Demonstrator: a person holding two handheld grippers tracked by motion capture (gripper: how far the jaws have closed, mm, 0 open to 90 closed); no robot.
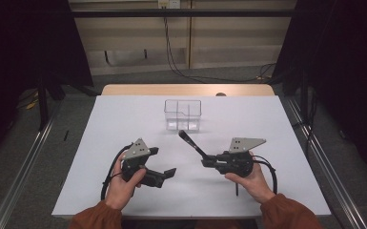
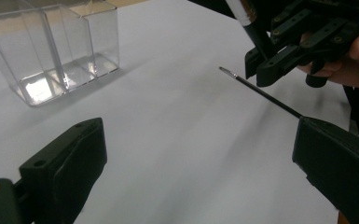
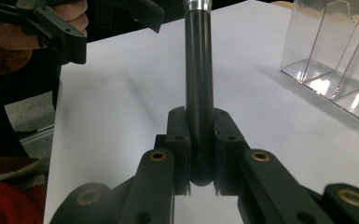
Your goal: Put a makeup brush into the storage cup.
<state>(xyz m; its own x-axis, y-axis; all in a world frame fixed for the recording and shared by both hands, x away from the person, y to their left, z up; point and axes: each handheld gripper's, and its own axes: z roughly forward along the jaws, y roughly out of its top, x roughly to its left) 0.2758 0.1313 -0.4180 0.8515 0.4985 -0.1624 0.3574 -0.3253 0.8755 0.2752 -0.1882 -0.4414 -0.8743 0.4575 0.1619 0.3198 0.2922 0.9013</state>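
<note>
One black brush (image 1: 193, 143) in the right claw (image 1: 208, 160), pinched tight, long axis toward the clear box (image 1: 183, 114); left claw (image 1: 164, 164) wide, empty.

Curtained lab: rails (image 1: 19, 164), cables (image 1: 176, 67).

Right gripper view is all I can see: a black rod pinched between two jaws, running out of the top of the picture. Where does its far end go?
Observer: In the high view, the black tool in the right gripper points toward the clear compartment box and ends short of it.
Operator: Is the other gripper holding anything?
Observer: No. The left gripper view shows the left gripper with its jaws wide apart and nothing between them.
Operator: Anything else lying about?
Observer: Yes, a thin dark stick lies on the white table near the right gripper.
</note>
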